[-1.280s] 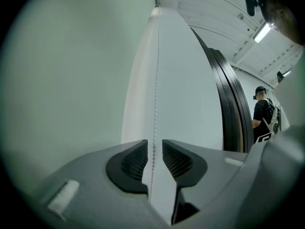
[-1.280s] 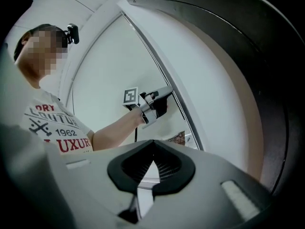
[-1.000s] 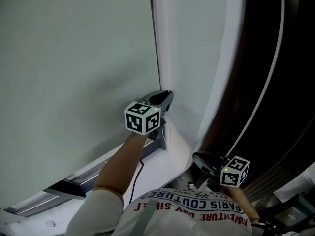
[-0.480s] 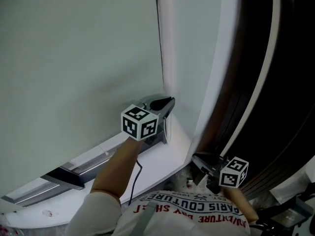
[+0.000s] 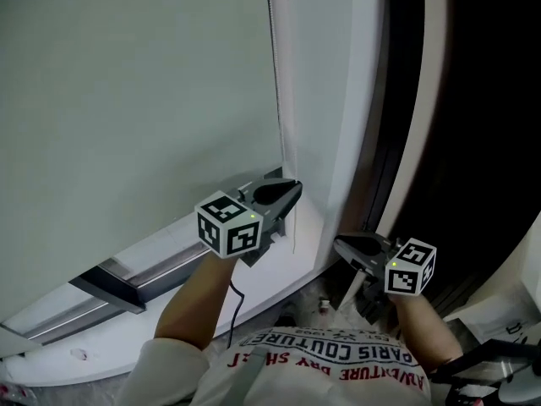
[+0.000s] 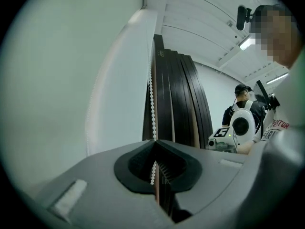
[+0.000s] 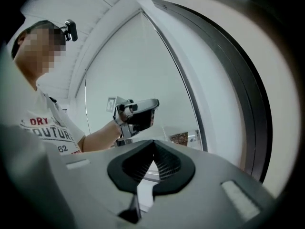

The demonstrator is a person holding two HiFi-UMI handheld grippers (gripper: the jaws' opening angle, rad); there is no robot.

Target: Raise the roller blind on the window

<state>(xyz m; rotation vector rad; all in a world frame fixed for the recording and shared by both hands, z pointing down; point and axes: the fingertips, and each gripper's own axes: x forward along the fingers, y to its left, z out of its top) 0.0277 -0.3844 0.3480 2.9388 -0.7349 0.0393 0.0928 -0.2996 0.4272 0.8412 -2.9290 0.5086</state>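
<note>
Roller blind (image 5: 127, 100) fills the left of the head view, a pale sheet hanging down close to the white sill (image 5: 101, 345). Along its right edge runs a thin bead chain (image 5: 277, 74). The left gripper (image 5: 294, 191) points level at that edge, its jaws clenched on the bead chain (image 6: 153, 104). Further right and lower, the right gripper (image 5: 338, 244) has its jaws pressed together with nothing between them, beside the dark frame (image 5: 473, 142).

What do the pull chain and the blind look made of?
Chain: a row of small, round, white beads with a slight sheen, likely plastic. Blind: a smooth, matte, pale grey-green sheet, probably coated fabric, though no weave can be made out.
</note>
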